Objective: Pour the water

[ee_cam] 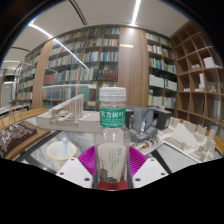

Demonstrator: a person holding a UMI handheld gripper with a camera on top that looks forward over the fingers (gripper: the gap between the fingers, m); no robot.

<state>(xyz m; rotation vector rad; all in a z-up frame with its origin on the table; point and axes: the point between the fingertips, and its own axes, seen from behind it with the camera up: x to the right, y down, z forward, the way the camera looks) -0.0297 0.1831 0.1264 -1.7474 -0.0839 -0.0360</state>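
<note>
A water bottle (113,140) is being squeezed upright between the gripper (112,168) pads at the bottom middle, so it can be tipped and poured.

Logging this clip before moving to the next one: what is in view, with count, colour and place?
water bottle: one, clear with white cap and green label, upright between the pads
table: one, white, under the bottle
architectural models: several, pale, on the table beside and beyond the bottle
bookshelves: a wall of them, wooden, full of books, far behind
ceiling lights: several strips, white, overhead
hand-held gripper: one, magenta pads pressed on the bottle's sides
</note>
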